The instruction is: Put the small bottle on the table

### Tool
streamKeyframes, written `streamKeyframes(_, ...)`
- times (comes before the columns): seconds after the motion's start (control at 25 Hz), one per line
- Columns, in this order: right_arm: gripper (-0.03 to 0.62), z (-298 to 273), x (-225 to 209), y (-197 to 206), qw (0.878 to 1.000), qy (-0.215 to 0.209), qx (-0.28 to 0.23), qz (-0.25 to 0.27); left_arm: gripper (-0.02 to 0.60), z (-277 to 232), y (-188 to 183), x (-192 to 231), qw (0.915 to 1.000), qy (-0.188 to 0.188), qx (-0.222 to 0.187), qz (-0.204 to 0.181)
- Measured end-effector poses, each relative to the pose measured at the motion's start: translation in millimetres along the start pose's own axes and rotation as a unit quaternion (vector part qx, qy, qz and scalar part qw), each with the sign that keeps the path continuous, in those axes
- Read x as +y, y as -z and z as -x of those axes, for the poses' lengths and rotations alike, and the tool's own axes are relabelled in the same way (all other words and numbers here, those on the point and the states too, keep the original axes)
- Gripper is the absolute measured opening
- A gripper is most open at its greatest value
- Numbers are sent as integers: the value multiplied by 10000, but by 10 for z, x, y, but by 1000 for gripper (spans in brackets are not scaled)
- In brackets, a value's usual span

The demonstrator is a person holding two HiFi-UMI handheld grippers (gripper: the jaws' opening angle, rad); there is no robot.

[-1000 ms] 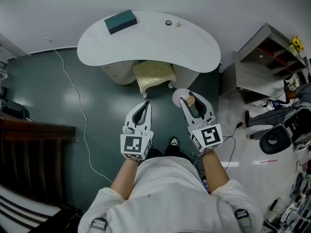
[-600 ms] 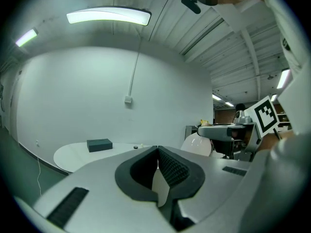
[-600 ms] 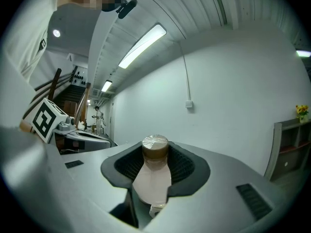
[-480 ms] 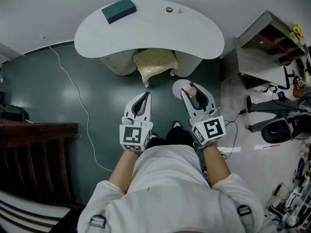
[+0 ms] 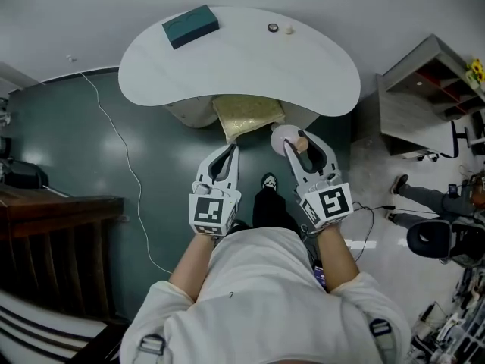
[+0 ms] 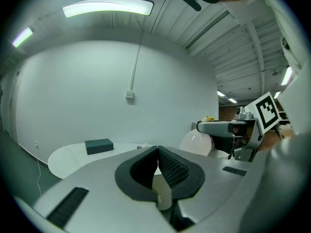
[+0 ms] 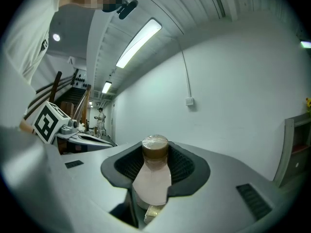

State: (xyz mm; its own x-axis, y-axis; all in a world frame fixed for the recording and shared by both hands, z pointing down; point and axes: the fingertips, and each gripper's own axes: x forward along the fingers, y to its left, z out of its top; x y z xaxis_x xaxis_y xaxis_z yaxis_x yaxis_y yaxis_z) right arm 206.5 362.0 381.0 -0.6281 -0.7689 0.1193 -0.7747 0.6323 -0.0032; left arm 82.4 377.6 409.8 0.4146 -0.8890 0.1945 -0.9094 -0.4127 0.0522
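A white kidney-shaped counter (image 5: 227,59) stands ahead of the person, with a yellow-cushioned stool (image 5: 248,114) tucked under its near edge. A dark teal rectangular box (image 5: 190,26) lies on the counter's left end. The left hand-held gripper (image 5: 227,158) hangs over the floor, its jaws pressed together on nothing. The right hand-held gripper (image 5: 301,144) clamps a small pale-pink bottle with a brown cap (image 7: 151,178) upright between its pads, short of the counter. Two tiny round objects (image 5: 280,28) sit near the counter's far edge.
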Motion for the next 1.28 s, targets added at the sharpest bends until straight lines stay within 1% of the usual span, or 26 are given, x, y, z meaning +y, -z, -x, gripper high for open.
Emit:
streamKeyframes(0.2, 140, -405, -460, -36, 9997, -244, 39, 40, 20, -630, -124, 147, 9998, -166, 62, 28)
streamKeyframes(0.32, 140, -599, -762, -70, 9992, -393, 42, 24, 20, -1010, -230, 160, 9997, -237, 69, 53)
streamKeyframes(0.44, 140, -736, -1067, -95, 9990, -442, 54, -21, 20, -1341, -307, 134, 9995, -289, 102, 54)
streamKeyframes(0.68, 140, -970, -1516, -32, 9983, -562, 105, 103, 20, -1768, -326, 136, 9988, -434, 208, 71)
streamKeyframes(0.84, 140, -1115, -1642, 4, 9981, -573, 167, 121, 20, -1910, -293, 220, 9984, -461, 308, 80)
streamKeyframes(1.04, 140, -1401, -1684, 40, 9977, -623, 244, 106, 20, -2067, -285, 491, 9979, -552, 287, 159)
streamKeyframes(1.28, 140, -1868, -1676, 33, 9982, -511, 311, 103, 20, -2309, -277, 941, 9984, -423, 303, 211)
